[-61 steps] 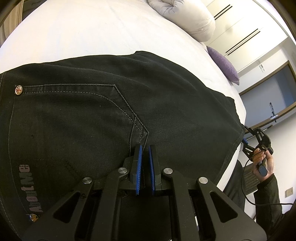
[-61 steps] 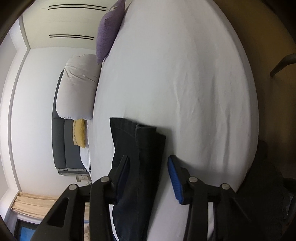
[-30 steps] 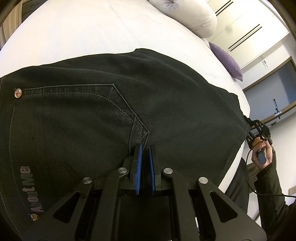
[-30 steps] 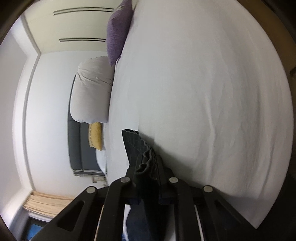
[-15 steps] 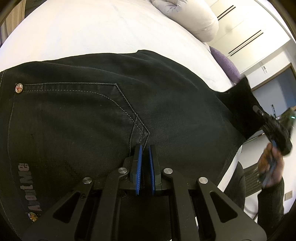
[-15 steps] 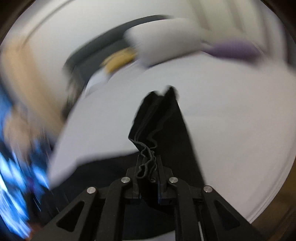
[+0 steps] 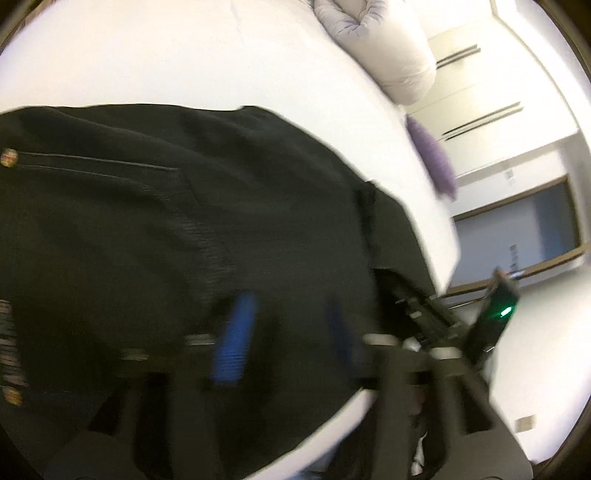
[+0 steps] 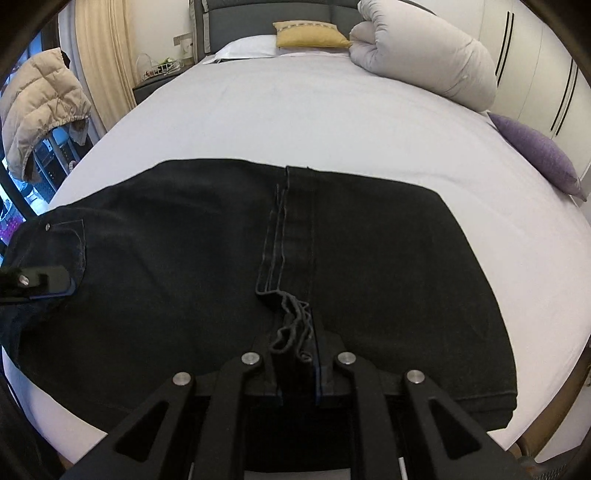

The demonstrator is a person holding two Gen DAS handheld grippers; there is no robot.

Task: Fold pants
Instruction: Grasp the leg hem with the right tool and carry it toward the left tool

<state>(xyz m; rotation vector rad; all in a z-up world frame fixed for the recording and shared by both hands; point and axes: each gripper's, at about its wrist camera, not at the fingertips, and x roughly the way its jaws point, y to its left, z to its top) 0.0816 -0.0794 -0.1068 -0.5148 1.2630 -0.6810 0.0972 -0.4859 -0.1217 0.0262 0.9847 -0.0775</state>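
Black pants (image 8: 184, 251) lie on the white bed (image 8: 332, 118), their leg ends folded over onto the upper part. My right gripper (image 8: 297, 345) is shut on the bunched hem of the pants at the near edge. The hem band (image 8: 291, 229) runs away from it across the fabric. In the blurred left wrist view my left gripper (image 7: 286, 328) is open, its blue pads (image 7: 234, 339) spread above the pants (image 7: 147, 240). It also shows at the left edge of the right wrist view (image 8: 37, 282), by the back pocket.
A rolled grey duvet (image 8: 424, 62), a yellow cushion (image 8: 310, 35) and a purple cushion (image 8: 535, 155) lie at the bed's far side. A beige jacket (image 8: 40, 107) hangs to the left. The bed's near edge runs just below the pants.
My right gripper closed on the leg hem and carried it over onto the upper part of the pants. My left gripper has let go and opened, and its view is blurred by motion.
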